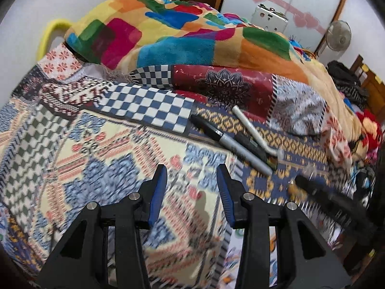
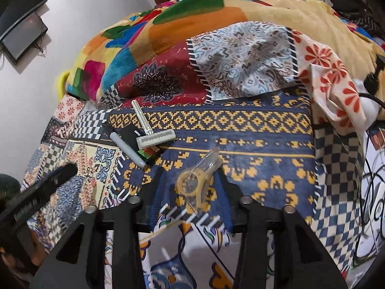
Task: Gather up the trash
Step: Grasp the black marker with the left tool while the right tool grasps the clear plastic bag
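The right gripper (image 2: 192, 187) has its fingertips hidden under a fold of quilt, so I cannot tell how wide it stands; a clear wrapper (image 2: 198, 178) with a yellowish ring lies between the arms, long axis running up and right, likely the trash being taken. The left gripper (image 1: 191, 192) stands wide and empty above the quilt (image 1: 96, 144), probably waiting its turn. Beyond it a marker (image 1: 231, 144), a dark packet (image 1: 250, 145) and a razor (image 1: 252, 132) lie touching, slanting down to the right, the razor's head nearest the camera
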The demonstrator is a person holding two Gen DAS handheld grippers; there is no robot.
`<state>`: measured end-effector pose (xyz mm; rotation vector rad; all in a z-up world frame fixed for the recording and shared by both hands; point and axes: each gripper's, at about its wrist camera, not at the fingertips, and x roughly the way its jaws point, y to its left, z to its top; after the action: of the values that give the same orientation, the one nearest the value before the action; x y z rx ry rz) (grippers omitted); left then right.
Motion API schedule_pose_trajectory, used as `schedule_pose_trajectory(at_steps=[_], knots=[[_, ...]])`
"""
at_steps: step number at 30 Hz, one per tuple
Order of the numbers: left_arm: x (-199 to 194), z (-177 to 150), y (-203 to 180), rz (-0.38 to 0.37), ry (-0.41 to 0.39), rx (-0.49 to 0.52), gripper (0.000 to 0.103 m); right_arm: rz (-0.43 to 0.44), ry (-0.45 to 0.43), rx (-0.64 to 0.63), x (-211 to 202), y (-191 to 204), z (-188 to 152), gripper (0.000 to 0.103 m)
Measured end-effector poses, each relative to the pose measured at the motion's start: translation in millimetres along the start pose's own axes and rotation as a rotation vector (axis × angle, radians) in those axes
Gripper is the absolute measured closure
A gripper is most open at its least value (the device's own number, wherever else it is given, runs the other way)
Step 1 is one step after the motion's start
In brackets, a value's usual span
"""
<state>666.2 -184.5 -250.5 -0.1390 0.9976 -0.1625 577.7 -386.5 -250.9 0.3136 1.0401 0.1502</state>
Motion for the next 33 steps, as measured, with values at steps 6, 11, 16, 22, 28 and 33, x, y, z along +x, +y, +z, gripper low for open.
schedule_pose_trajectory(at_steps=[6,11,16,22,28,33], knots=[[26.7,15.9,-12.5,-0.009,0.017,-0.056,0.062,-0.031,-0.027,-0.066,3.9,7.5,-1.9,0.086],[47.6,24.2,-19.9,-0.022,0.04,-0.111,0.062,-0.025,-0.038,-0.084,-2.8,3.4,-8.7,0.087],[58.2,30.4,-23.3,0.054,0.011,-0.162,0.062,-0.03,-0.042,-0.099,-9.2,-1.6,-14.7,0.087],[65.1,26.6,-40.4,0.197,-0.03,-0.06,0.087,-0.04,-0.039,-0.109,-9.7,3.8,-18.5,0.088],[53.8,11.3,-34.0,0.143,0.004,-0.016,0.088,-0.049,-0.031,-0.119,-18.7,1.8,-25.6,0.088],[28.1,-4.9,-27.4,0.024,0.03,-0.01,0.088,-0.044,-0.045,-0.121,-36.4,3.9,-27.2,0.089]])
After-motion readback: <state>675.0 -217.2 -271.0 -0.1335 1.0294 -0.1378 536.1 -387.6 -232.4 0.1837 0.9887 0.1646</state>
